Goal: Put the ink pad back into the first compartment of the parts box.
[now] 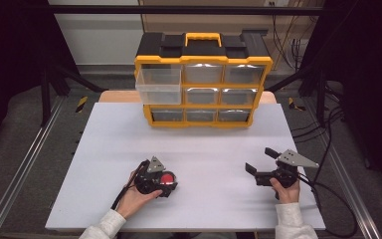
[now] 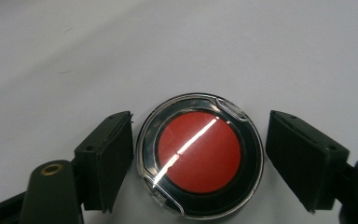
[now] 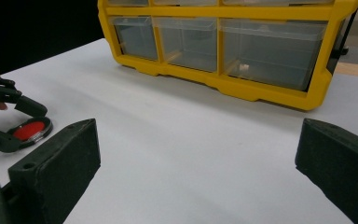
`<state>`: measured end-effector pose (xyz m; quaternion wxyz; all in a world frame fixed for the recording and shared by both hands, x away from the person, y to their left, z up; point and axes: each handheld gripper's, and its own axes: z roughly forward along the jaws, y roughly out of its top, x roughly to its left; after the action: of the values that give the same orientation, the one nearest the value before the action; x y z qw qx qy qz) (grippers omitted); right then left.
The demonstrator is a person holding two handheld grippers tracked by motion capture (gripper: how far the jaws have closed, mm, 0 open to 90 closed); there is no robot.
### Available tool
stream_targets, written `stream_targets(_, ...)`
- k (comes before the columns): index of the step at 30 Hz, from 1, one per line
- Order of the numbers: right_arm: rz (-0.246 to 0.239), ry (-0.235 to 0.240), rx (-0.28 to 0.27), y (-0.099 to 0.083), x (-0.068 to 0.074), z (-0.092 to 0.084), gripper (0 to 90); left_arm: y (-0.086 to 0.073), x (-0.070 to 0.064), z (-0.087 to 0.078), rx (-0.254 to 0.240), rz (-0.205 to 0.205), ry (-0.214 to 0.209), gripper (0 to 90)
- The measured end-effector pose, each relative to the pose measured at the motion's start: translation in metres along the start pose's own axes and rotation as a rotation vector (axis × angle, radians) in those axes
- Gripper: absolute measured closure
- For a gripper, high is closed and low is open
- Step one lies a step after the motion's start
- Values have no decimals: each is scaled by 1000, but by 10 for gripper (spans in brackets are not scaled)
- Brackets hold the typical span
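White tabletop; red disc between left tool jaws

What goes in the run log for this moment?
left gripper: astride red disc, pads not touching | right gripper: open, empty | top-left drawer: pulled out

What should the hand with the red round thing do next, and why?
Probably squeeze the jaws of the left gripper the rest of the way onto the red round disc. The disc lies flat on the white table between the jaws; one jaw sits right at its rim, the other stands a little off. One drawer of the yellow organizer already sticks out.
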<state>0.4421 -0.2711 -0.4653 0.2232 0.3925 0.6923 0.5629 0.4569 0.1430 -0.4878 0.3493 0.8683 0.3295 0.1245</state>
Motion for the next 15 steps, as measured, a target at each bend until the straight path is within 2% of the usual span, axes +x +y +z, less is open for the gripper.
stream_targets(6,0,-1,0,0,0,0,4,1,-2,0,7,9,12,292)
stream_targets(15,2,0,0,0,0,0,4,2,-2,0,17,8,14,296)
